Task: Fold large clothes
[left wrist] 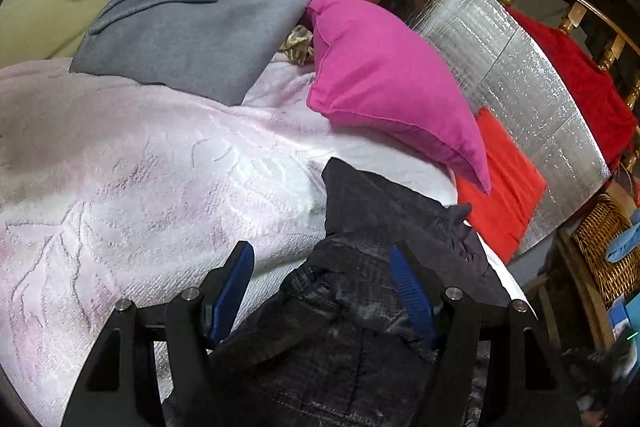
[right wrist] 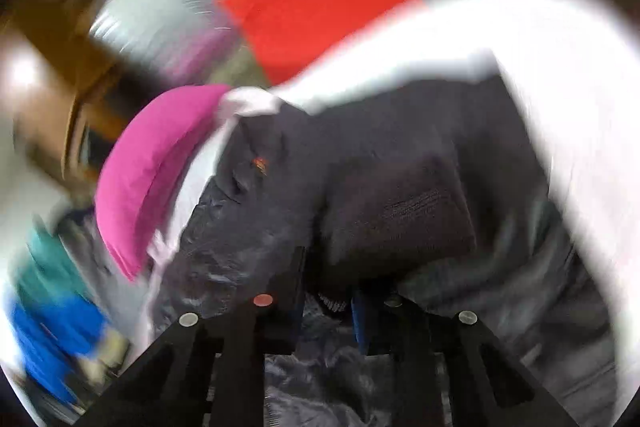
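Meanwhile, on a bed spread with a pale pink blanket [left wrist: 132, 163], a dark jacket [left wrist: 360, 259] lies bunched near the edge, below a magenta pillow [left wrist: 384, 83]. The left gripper [left wrist: 324, 279] stands with its blue-padded fingers apart, jacket cloth heaped loosely between them, seemingly poised for a grasp. The right gripper [right wrist: 328, 291] is caught in blur; its fingers look close together with dark cloth at the tips, yet I cannot tell if they clamp it. A grey garment [left wrist: 192, 19] waits farther back.
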